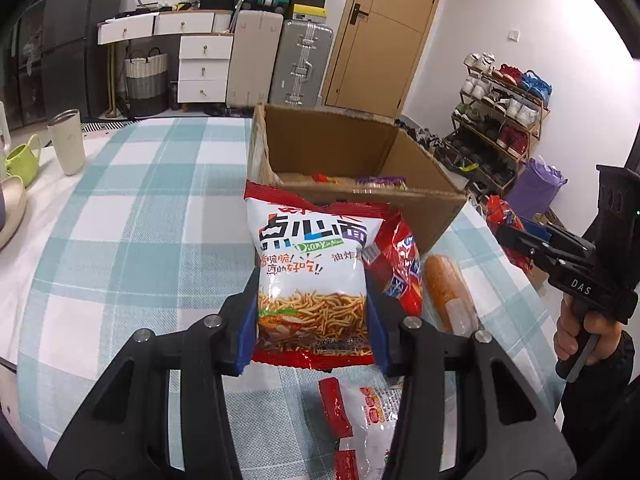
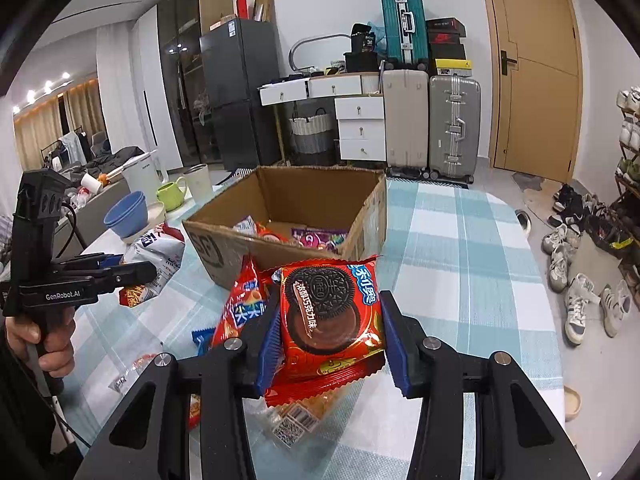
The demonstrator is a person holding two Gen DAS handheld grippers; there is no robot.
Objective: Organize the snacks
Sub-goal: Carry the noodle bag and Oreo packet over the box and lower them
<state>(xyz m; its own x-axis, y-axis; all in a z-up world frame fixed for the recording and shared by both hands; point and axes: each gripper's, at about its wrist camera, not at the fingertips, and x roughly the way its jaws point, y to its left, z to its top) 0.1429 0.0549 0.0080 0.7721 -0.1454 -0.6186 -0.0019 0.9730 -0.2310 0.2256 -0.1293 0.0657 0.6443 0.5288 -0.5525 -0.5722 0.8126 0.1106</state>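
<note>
My left gripper (image 1: 312, 304) is shut on a white and red noodle snack bag (image 1: 310, 276), held above the checked tablecloth in front of the open cardboard box (image 1: 344, 148). My right gripper (image 2: 330, 328) is shut on a red Oreo packet (image 2: 330, 312), just short of the box (image 2: 288, 196), which holds several snack packets. The left gripper with its bag also shows in the right wrist view (image 2: 132, 272), and the right gripper shows in the left wrist view (image 1: 516, 236).
On the table lie a red snack bag (image 1: 398, 264), an orange bread roll packet (image 1: 448, 292), a red and white packet (image 1: 360, 420) and a blue packet (image 2: 202, 336). Mugs (image 1: 68, 146), blue bowls (image 2: 128, 210) and a kettle (image 2: 142, 176) stand at the left. Shoes (image 2: 576, 304) lie on the floor.
</note>
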